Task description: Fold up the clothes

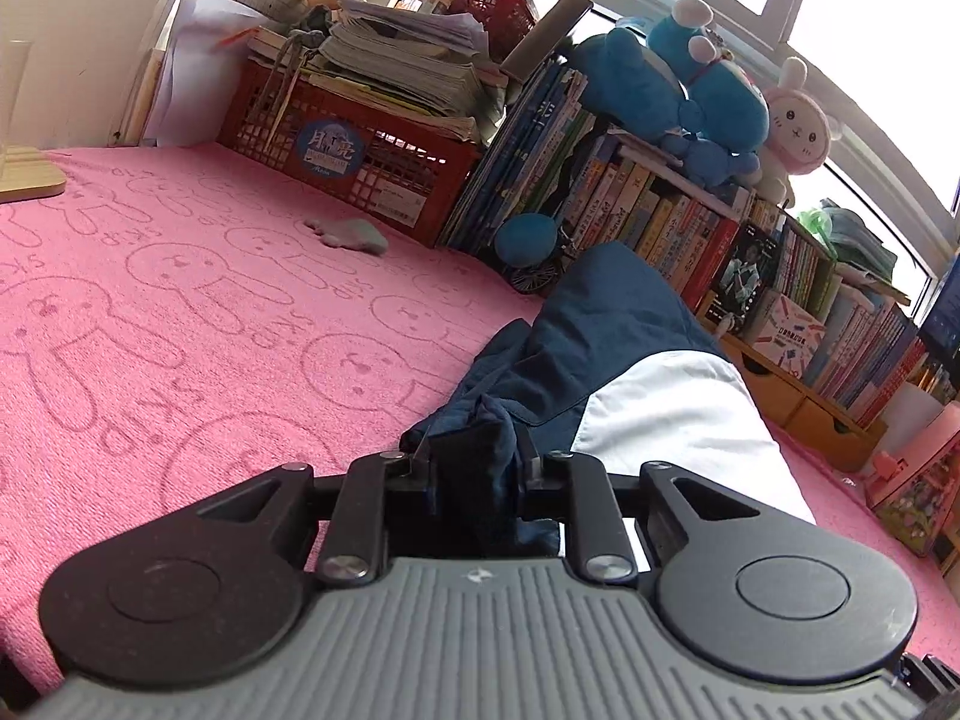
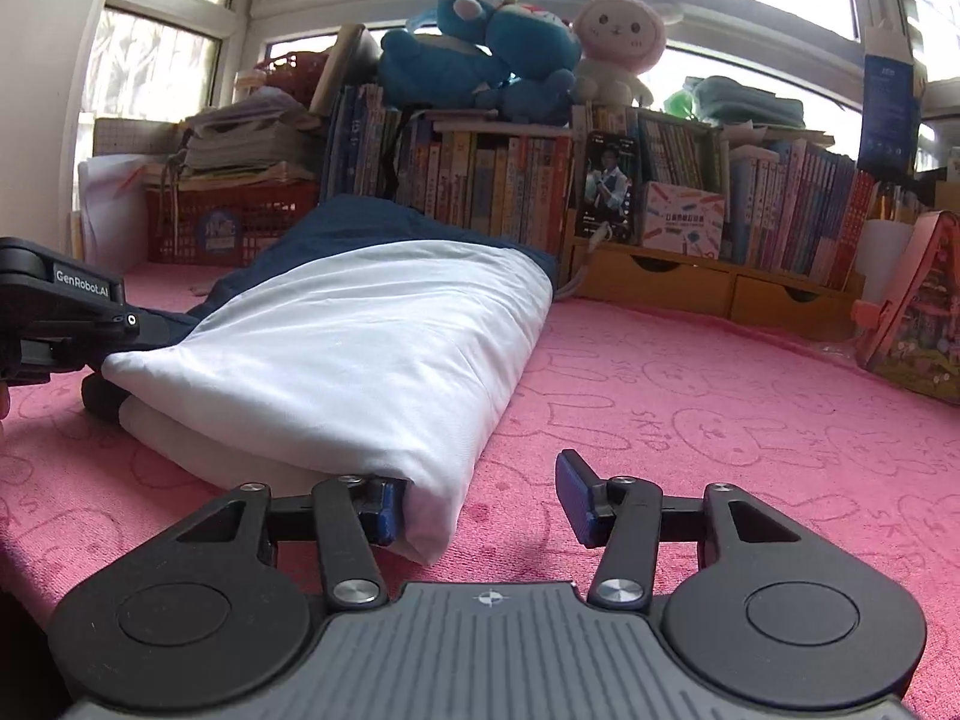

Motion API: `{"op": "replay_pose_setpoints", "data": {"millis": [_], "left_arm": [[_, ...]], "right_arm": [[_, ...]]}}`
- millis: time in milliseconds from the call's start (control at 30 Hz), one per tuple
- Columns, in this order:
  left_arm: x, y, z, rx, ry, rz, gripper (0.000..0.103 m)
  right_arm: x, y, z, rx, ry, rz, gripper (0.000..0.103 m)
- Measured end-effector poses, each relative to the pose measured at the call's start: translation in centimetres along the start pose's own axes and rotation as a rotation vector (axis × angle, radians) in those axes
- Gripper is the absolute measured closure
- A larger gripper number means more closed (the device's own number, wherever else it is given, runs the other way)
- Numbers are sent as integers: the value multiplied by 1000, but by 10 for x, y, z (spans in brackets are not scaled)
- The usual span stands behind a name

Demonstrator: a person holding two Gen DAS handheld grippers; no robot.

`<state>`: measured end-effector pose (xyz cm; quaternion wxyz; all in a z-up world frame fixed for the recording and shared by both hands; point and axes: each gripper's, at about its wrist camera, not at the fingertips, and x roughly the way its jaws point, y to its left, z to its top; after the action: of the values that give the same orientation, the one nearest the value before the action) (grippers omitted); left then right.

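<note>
A navy and white garment (image 2: pixel 360 348) lies folded in a long bundle on the pink rabbit-print cover (image 2: pixel 690 408). In the left wrist view its navy part (image 1: pixel 600 324) runs away from me and its white part (image 1: pixel 672 420) lies to the right. My left gripper (image 1: pixel 474 456) is shut on a bunched navy edge; from the right wrist view it (image 2: pixel 144 324) shows at the bundle's left end. My right gripper (image 2: pixel 480 504) stands open at the near white corner. Its left finger (image 2: pixel 387 510) touches the fabric and the right finger (image 2: pixel 573 495) is apart from it.
Behind the garment stand a row of books (image 2: pixel 510 186) on wooden drawers (image 2: pixel 690 282), topped by plush toys (image 2: pixel 480 66). A red crate (image 1: pixel 360 162) piled with papers sits far left. A small grey-blue cloth (image 1: pixel 348 234) lies on the cover. A colourful box (image 2: pixel 912 324) stands right.
</note>
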<state>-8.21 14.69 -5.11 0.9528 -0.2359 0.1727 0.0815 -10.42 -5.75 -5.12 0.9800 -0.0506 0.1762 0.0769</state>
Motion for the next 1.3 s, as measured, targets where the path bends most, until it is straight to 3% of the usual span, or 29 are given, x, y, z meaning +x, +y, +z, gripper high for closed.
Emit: {"op": "replay_pose_setpoints", "data": {"millis": [133, 400, 533, 633, 700, 767, 900, 1000, 1200, 1300], "left_arm": [[-1, 5, 0, 19, 6, 21, 81], [-9, 7, -4, 51, 24, 10, 78], [-11, 9, -7, 72, 31, 19, 76], [-16, 3, -5, 157, 20, 50, 75], [-22, -5, -3, 279, -13, 131, 79], [-29, -5, 4, 347, -26, 163, 79], [-50, -10, 19, 407, -45, 74, 79], [-60, -43, 16, 618, -62, 1, 77], [-61, -104, -11, 1037, -14, -257, 76], [-53, -120, -22, 1194, 28, -345, 73]], "right_arm": [[-3, -2, 1, -34, -29, -22, 62], [-4, -10, 4, -96, -49, -58, 62], [2, -12, -2, -104, -17, -49, 63], [6, -10, -8, -108, -6, -34, 70], [6, -8, -10, -104, -10, -19, 79], [6, -7, -11, -93, -14, -4, 83], [8, -20, -13, 42, -27, 45, 82], [9, -29, -13, 130, -25, 70, 81], [10, -21, -8, 128, -28, 37, 85], [9, -25, -8, 156, -37, 56, 85]]}}
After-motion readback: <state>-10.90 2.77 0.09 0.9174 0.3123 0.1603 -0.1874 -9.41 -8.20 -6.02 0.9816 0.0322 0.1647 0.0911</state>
